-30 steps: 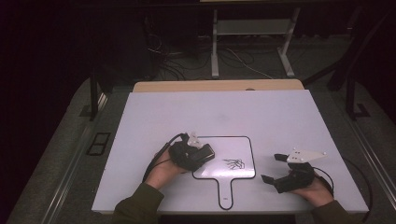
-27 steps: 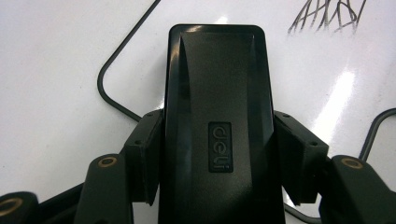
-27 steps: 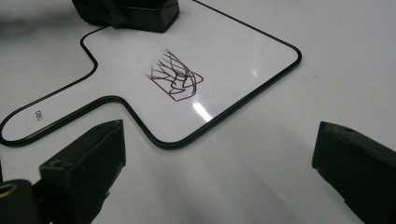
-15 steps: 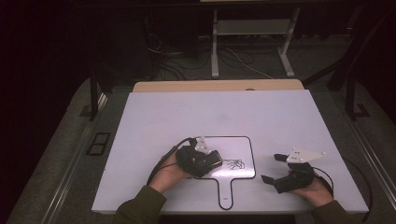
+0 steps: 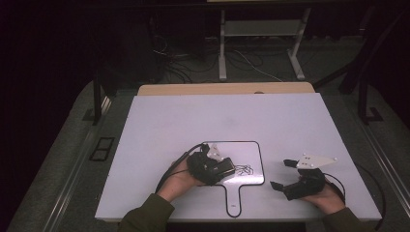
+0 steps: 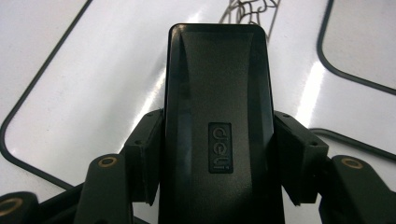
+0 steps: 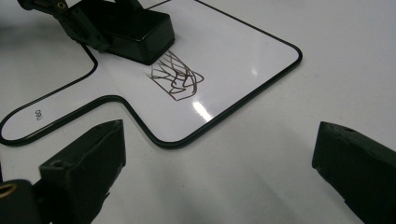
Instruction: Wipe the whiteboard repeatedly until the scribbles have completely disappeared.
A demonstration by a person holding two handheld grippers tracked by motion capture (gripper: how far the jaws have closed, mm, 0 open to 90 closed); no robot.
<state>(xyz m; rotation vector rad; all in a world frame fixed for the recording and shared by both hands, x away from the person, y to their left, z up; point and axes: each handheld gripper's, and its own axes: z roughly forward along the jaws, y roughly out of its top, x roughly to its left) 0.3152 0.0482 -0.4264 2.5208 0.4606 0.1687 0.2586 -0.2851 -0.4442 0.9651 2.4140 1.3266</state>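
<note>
White glossy board [image 5: 241, 154]: L tool [image 5: 226, 170] pinching black plastic eraser [image 6: 217, 116] by scribble [image 7: 177, 74]; R tool [image 5: 282, 175] spread

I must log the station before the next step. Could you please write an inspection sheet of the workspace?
Surface: white table, bare around the board.
Job's things: black eraser on small handled whiteboard, beside a scribble.
Clutter: nothing seen.
Tongs: left tongs shut on eraser; right tongs open, holding nothing, right of the whiteboard.
Cables: one trails from each tool; more on the floor behind.
Surroundings: dark room, metal stand legs behind.
</note>
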